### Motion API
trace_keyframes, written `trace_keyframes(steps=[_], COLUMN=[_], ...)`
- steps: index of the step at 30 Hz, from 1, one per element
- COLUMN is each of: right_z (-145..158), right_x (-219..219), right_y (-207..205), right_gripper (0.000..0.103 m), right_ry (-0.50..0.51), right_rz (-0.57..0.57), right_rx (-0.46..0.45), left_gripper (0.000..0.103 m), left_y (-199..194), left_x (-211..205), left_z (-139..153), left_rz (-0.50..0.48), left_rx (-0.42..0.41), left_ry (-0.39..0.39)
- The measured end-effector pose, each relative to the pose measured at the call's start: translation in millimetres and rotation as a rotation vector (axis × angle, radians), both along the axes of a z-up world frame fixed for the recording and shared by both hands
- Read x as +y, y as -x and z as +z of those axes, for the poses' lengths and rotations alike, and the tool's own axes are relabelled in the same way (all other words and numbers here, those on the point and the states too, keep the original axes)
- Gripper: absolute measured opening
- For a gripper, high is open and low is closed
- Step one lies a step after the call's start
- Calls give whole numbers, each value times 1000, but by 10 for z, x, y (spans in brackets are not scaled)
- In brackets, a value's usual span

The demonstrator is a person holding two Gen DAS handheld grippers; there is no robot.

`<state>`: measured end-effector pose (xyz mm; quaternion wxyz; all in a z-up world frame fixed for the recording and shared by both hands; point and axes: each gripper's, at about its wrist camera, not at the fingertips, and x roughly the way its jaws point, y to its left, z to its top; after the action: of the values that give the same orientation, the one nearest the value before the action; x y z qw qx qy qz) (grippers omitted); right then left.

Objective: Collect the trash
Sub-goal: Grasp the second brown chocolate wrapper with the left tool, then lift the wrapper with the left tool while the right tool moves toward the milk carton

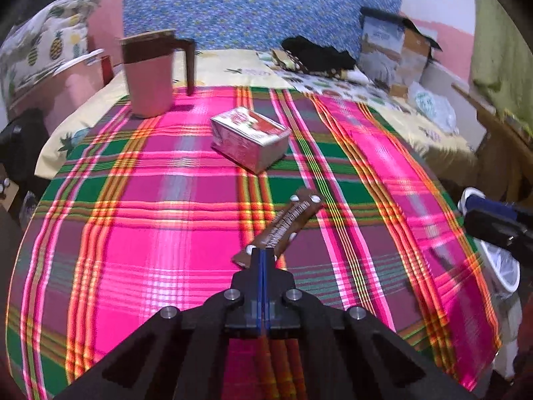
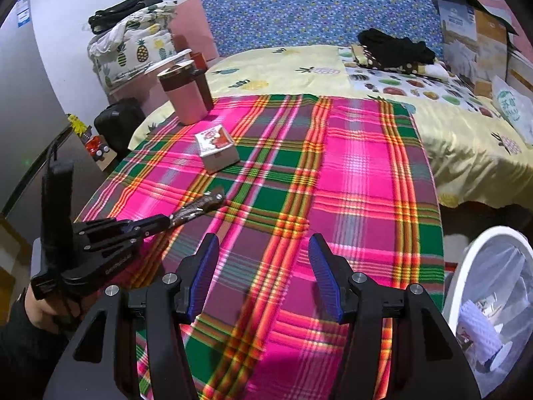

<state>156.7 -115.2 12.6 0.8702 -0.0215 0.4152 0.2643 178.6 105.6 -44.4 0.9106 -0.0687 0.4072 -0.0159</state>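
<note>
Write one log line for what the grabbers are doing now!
left gripper: shut on brown wrapper | right gripper: open, empty | carton: on cloth

**Plaid, Pineapples and Pink**

The plaid cloth (image 2: 349,180) runs hot pink and purple, crossed by green blocks with orange and yellow stripes. Under it, the bedsheet (image 2: 283,66) is pale yellow with a pineapple print. The headboard (image 2: 316,6) is blue with small speckled dots. The jug (image 1: 150,73) is dusty pink with a dark brown lid and handle. The carton (image 1: 250,136) is white and silver with red print. The wrapper (image 1: 283,226) is brown with white markings. Both claws are black, the left claw (image 1: 263,256) and right claw (image 2: 263,276), with blue pads (image 2: 206,273). The bin (image 2: 466,266) has a white rim.
</note>
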Motion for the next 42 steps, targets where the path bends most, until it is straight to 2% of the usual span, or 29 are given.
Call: trace_keyframes(steps=[4, 8, 10, 12, 13, 15, 19, 24, 26, 42], right_z=[5, 11, 3, 3, 4, 7, -3, -6, 6, 36], right_x=[77, 83, 79, 80, 78, 78, 98, 127, 146, 546], right_y=[-22, -19, -20, -26, -28, -34, -52, -66, -71, -261], right_gripper=[57, 57, 57, 57, 57, 57, 57, 57, 57, 57], right_ry=[0, 0, 5, 10, 12, 14, 20, 22, 24, 17], right_rz=[22, 27, 24, 20, 18, 17, 16, 22, 28, 117], right_rx=[-5, -6, -6, -5, -6, -6, -4, -3, -7, -49], left_gripper=[0, 2, 12, 29, 30, 30, 30, 9, 6, 4], left_y=[42, -5, -61, -129, -171, -239, -249, -170, -123, 64], left_x=[88, 48, 14, -15, -30, -59, -102, -73, -55, 374], left_z=[49, 50, 23, -24, -58, -128, -152, -95, -47, 168], left_rz=[11, -63, -82, -106, -120, -125, -125, -104, -84, 54], left_rx=[-19, -25, -13, 5, 18, 48, 49, 25, 8, -58], left_ry=[15, 21, -3, -14, -16, -34, -65, -33, -28, 76])
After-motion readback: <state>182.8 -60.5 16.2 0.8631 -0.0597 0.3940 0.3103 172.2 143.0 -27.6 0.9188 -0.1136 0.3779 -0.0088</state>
